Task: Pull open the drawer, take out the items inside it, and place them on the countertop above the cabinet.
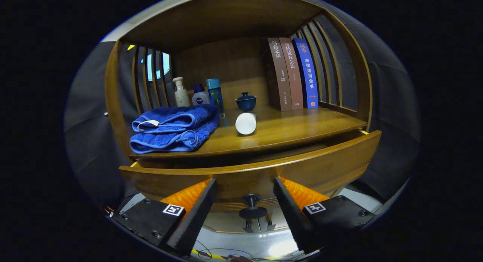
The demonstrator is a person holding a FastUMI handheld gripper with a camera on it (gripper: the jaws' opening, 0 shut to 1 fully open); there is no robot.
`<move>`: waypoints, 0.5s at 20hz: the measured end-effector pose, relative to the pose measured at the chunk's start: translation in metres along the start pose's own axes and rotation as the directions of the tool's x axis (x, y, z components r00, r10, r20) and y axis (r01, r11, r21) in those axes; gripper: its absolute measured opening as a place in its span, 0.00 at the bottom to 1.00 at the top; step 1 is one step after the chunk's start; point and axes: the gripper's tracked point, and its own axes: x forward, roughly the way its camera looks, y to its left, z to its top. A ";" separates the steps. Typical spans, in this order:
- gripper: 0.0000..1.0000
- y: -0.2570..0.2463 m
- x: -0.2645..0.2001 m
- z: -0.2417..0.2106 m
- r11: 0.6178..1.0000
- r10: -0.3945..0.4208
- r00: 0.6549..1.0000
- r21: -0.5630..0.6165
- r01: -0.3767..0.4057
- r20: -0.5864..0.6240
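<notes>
1. big picture, the wooden cabinet (pixel 113 103) stands beyond the claw (pixel 245 213), its open shelf space above and the drawer (pixel 324 167) just ahead of the fingers, pulled out a little way, a dark gap showing along its top edge.
2. the surface (pixel 294 130) above the drawer is where items are meant to land, and it carries plenty: a folded blue towel (pixel 173 130) beyond the left finger, three books (pixel 292 75) standing beyond the right finger.
3. smaller now: a white tube (pixel 246 123) lies on its side dead ahead, beyond the drawer front, near the surface's front edge, end toward us. whether it came out of the drawer, one look can't say.
4. behind it a small blue lidded cup (pixel 245 101), and by the towel's far side three bottles (pixel 198 92) in a row.
5. the claw: fingers spread wide apart, clamped on nothing, with the drawer knob (pixel 251 205) sitting between them, untouched by either.
6. my read: this is the drawer-pulling stage. the inside of the drawer is hidden from here, so i can't tell what's in it.
7. if more opening is wanted, the fingers need to close squarely on that knob and draw straight back.
8. in the way: the tube near the edge could roll, and the towel takes up room.
</notes>
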 end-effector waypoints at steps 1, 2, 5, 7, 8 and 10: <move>1.00 0.001 0.005 0.001 1.000 -0.002 1.000 0.000 0.002 0.002; 1.00 0.001 0.009 0.003 1.000 -0.004 1.000 -0.002 0.004 0.005; 1.00 0.001 0.018 0.006 1.000 -0.006 1.000 -0.004 0.006 0.003; 1.00 0.001 0.021 0.007 1.000 -0.006 1.000 -0.007 0.006 0.008; 1.00 0.001 0.022 0.007 1.000 -0.007 1.000 -0.012 0.007 0.008; 1.00 0.000 0.023 0.006 1.000 -0.012 1.000 -0.027 0.012 0.013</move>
